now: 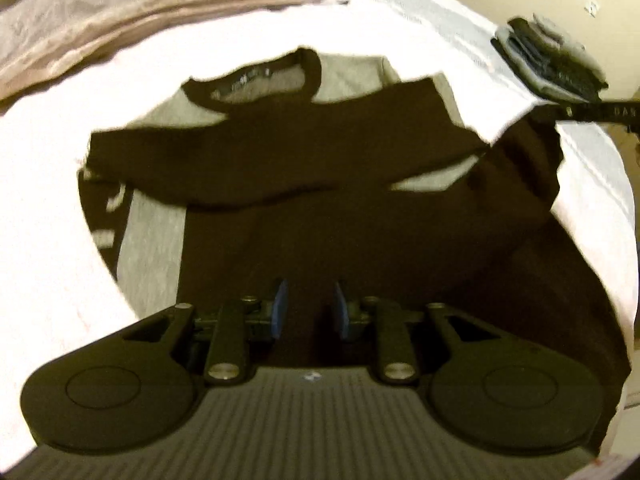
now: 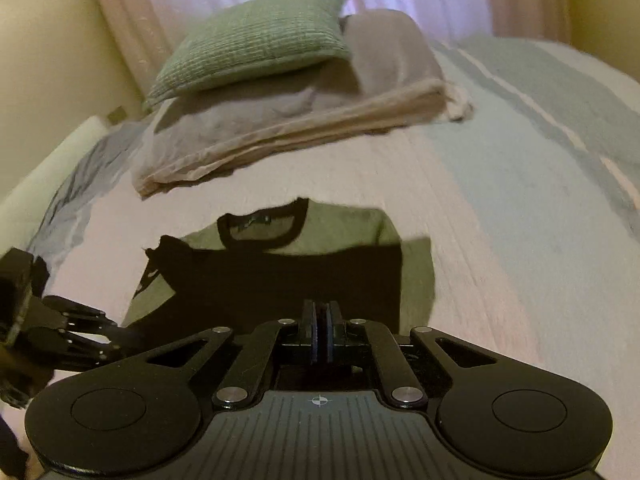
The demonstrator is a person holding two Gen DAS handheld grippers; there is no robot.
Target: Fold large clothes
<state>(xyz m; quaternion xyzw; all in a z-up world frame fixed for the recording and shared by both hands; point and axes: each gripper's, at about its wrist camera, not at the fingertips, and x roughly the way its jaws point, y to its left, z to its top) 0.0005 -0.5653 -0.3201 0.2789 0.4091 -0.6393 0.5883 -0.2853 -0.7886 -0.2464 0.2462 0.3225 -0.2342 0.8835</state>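
Note:
A black and grey shirt (image 1: 280, 152) (image 2: 280, 276) lies on the bed, collar at the far end and both sleeves folded across the chest. My left gripper (image 1: 310, 304) hovers over its near black part. Its blue pads (image 1: 280, 306) stand a little apart, and dark cloth fills the gap, so a grip cannot be judged. The right wrist view shows it low at the left (image 2: 120, 336), reaching the shirt's near left corner. My right gripper (image 2: 320, 332) has its pads pressed together at the shirt's near edge. From the left it appears raised (image 1: 548, 72), with dark cloth drawn up toward it.
A pile of beige folded bedding (image 2: 304, 120) with a green cushion (image 2: 256, 44) on top sits just beyond the collar. The pale striped bedspread (image 2: 520, 200) stretches away to the right. The bed's edge (image 1: 592, 200) runs down the right of the left wrist view.

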